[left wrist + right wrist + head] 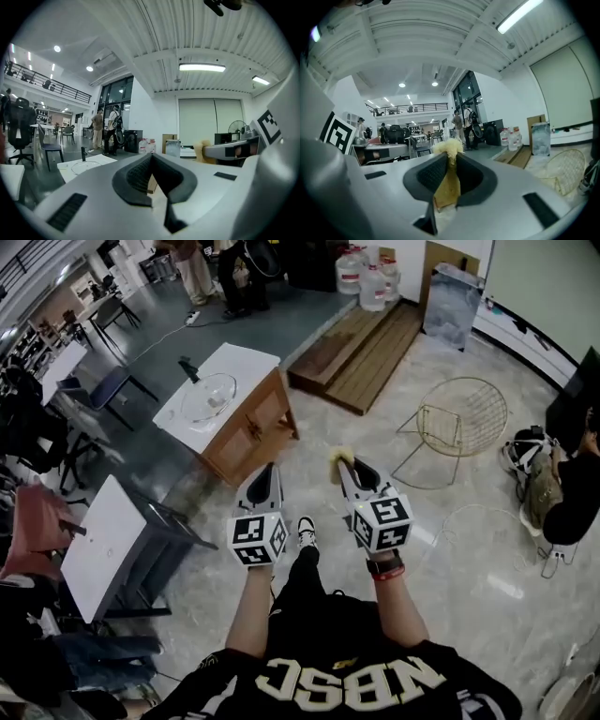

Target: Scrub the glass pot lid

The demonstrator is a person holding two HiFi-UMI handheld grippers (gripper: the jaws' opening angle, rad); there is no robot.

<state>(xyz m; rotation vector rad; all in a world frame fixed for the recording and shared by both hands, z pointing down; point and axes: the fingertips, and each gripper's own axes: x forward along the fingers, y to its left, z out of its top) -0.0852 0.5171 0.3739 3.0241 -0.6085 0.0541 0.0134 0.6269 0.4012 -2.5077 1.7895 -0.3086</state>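
The glass pot lid (208, 397) lies flat on a white-topped wooden table (246, 362), a few steps ahead and to the left; its outline shows faintly in the left gripper view (86, 164). Beside it stands a small black object (188, 368). Both grippers are held up at waist height, well short of that table. My left gripper (267, 472) (151, 160) is shut with nothing between its jaws. My right gripper (346, 466) (449, 161) is shut on a yellow sponge (339, 457) (447, 183), whose frayed top sticks out past the fingertips.
A gold wire chair (461, 418) stands to the right, a low wooden platform (361, 345) with water bottles (367, 276) behind it. A second white table (105, 542) is at the near left. A backpack (528, 463) and a seated person (574, 486) are at the right.
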